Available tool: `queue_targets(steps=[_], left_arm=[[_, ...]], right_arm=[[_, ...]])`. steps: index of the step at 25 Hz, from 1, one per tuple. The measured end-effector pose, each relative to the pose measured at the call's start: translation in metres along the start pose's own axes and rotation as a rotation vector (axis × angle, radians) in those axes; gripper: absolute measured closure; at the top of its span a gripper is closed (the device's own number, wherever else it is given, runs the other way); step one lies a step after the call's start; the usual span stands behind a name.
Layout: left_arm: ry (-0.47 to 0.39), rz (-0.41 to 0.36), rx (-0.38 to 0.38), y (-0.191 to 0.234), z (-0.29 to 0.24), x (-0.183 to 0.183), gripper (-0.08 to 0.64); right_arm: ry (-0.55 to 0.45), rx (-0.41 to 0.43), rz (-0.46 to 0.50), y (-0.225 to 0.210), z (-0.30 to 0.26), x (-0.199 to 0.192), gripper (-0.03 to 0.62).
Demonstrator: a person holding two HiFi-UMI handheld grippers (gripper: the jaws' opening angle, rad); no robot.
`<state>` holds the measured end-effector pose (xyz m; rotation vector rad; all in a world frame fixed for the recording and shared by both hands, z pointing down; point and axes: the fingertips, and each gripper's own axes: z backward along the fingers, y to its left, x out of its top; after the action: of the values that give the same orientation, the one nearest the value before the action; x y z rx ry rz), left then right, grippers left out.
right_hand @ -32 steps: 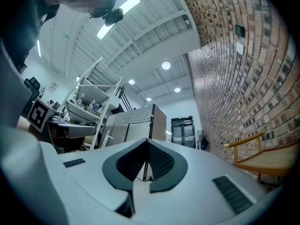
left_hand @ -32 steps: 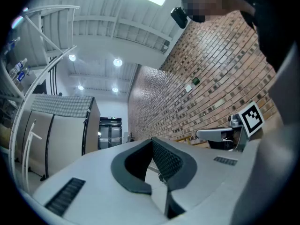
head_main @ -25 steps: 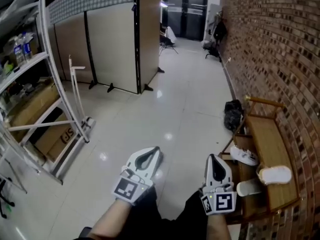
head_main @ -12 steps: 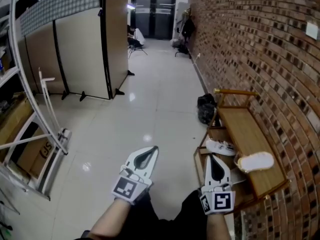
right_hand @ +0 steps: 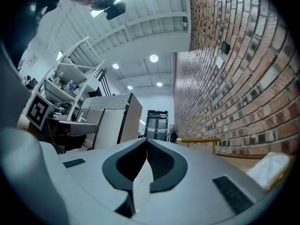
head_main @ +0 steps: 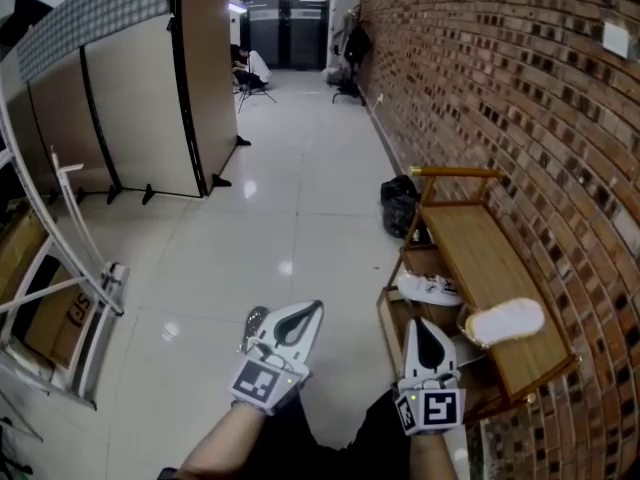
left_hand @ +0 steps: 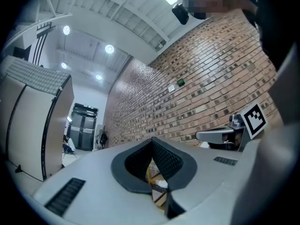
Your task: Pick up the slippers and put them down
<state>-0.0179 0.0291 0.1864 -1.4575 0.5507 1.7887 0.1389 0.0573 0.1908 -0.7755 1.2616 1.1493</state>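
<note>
Wooden rack (head_main: 482,256) against the brick wall (head_main: 500,88) at right, slipper (head_main: 505,320) on its top board, what seems a shoe (head_main: 430,288) on the shelf below, bag (head_main: 400,205) behind the rack, partition (head_main: 140,98) left, doors (head_main: 290,13) farthest back

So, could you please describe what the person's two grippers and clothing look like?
Both the left gripper and right gripper are pale grey wedge-shaped shells tapering to a point, each with a dark teardrop cut-out lined with black ribbed pads and slotted vents. A cube with black-and-white square markers sits at each rear. No cables show. The person wears dark clothing.
</note>
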Motion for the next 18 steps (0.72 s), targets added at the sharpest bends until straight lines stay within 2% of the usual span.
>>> queue_targets(steps=[8,14,18], left_arm=[[0.126,0.042,0.027,0.024,-0.018,-0.068,0.558],[0.164,0.050,0.032,0.052,-0.047,-0.094,0.558],[0.179,0.055,0.018,0.065,-0.071,-0.112,0.558]], right_arm=[[0.128,0.031,-0.069,-0.002,-0.041,-0.076,0.581],[0.139,0.054,-0.037,-0.012,-0.084,-0.099,0.581],[0.144,0.032,-0.047,-0.027,-0.107,-0.115,0.581]])
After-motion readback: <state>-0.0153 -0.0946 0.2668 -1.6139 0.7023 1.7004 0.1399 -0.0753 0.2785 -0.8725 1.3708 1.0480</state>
